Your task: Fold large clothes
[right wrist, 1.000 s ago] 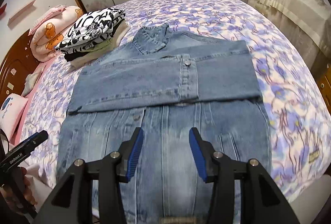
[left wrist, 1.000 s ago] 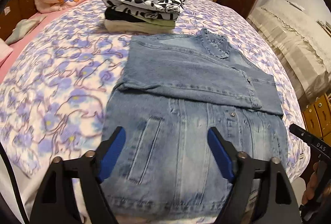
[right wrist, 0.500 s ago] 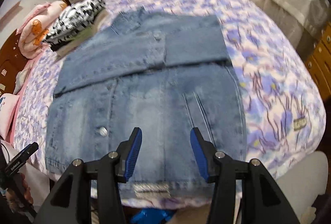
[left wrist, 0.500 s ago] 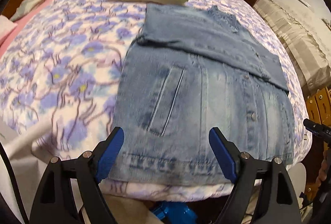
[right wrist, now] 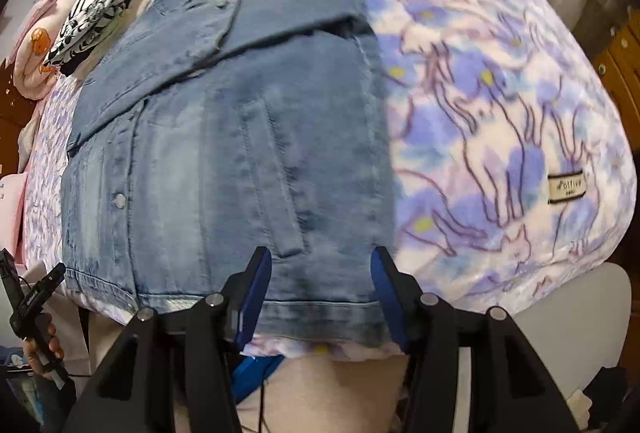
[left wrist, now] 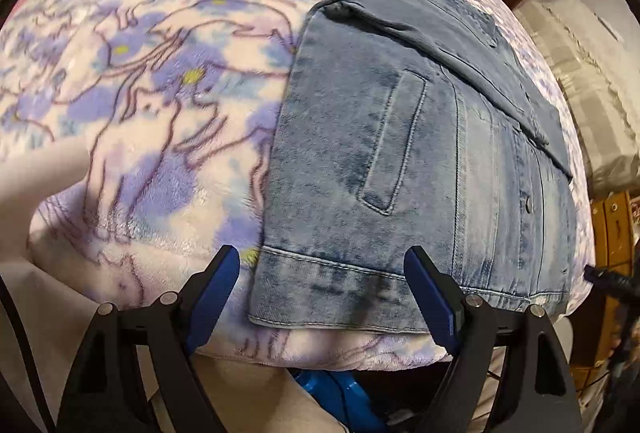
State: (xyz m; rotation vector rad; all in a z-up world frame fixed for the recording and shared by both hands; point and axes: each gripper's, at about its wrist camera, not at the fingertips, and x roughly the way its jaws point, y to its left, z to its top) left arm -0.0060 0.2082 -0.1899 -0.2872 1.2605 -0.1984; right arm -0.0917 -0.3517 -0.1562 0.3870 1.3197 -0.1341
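So we've got the denim jacket (left wrist: 400, 137) lying flat on the bed (left wrist: 152, 81), sleeves already crossed over the chest, its bottom hem right at the near edge of the mattress. A stack of folded clothes (right wrist: 96, 9) sits just past the collar.

Our left gripper (left wrist: 322, 291) hovers over the hem's left corner with its jaws wide and nothing between the pads. Our right gripper (right wrist: 318, 293) is above the right end of the hem — jaws about half open and just been spreading a bit, denim below them but not pinched.

Handling-wise, we'd guess this thing is on the heavy, stiff side for clothing. Thick denim won't slip out of the pads, but it also won't drape nicely — it'll want to hold a crease and drag on that fleecy blanket. The doubled hem band looks like the best place to grab: sturdy, a clean edge, one corner per gripper. Taking both layers matters, or the front panel probably peels away when we lift it toward the collar.
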